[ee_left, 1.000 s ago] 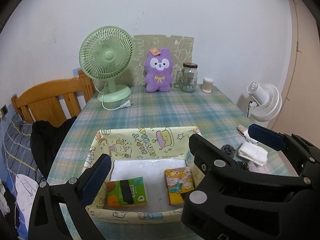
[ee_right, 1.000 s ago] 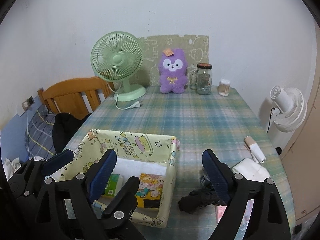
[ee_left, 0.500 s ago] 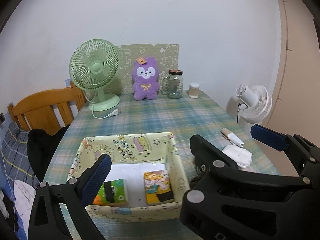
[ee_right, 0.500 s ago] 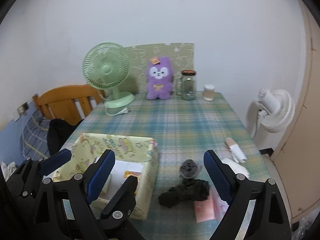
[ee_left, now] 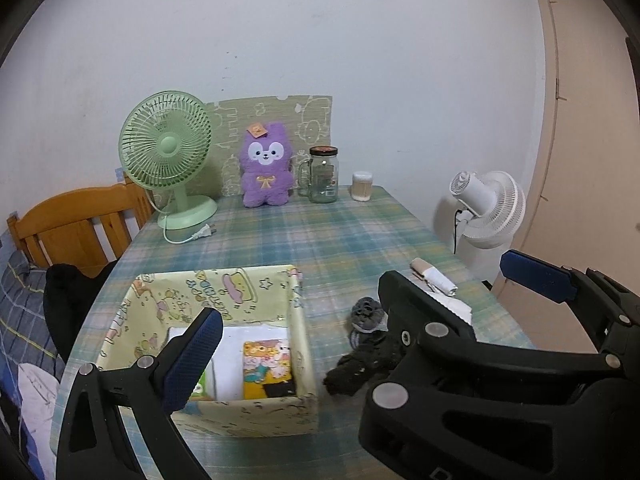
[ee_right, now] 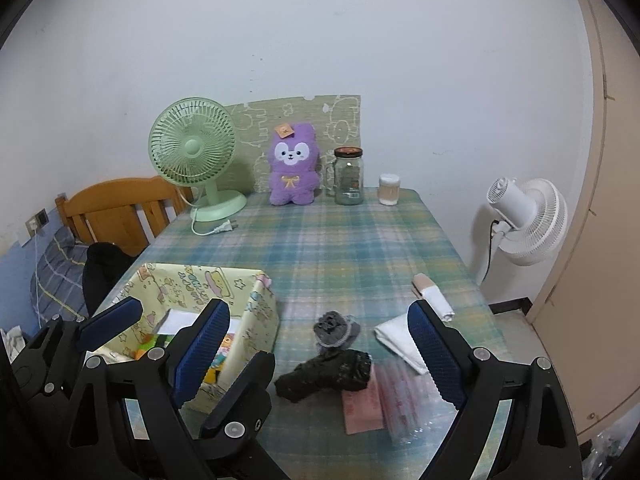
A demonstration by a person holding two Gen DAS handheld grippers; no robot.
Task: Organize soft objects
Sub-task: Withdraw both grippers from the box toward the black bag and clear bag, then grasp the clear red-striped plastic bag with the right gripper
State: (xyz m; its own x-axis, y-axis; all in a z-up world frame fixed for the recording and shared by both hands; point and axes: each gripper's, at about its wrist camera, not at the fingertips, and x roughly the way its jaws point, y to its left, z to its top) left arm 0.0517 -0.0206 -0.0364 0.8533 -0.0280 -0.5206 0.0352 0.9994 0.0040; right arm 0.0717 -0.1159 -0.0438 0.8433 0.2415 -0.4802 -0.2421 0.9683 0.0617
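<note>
Progress is looking partial: the yellow box is already holding 2 small packs, an orange cartoon pack and a green pack half hidden behind a finger, both lying flat on the white lining. Several soft things are still waiting on the plaid tablecloth to the right of the box: a black sock, a grey rolled sock just behind it, a folded white cloth, a white and tan roll farther back, and a pink pack near the front edge. Whether the purple plush toy by the wall belongs to the job is hard to judge.

Both tools are hovering above the near edge, tilting moderately downward. The right gripper is standing wide apart with nothing between its pads, framing the black sock below it. The left gripper is also gaping and carrying nothing, hanging over the box.
</note>
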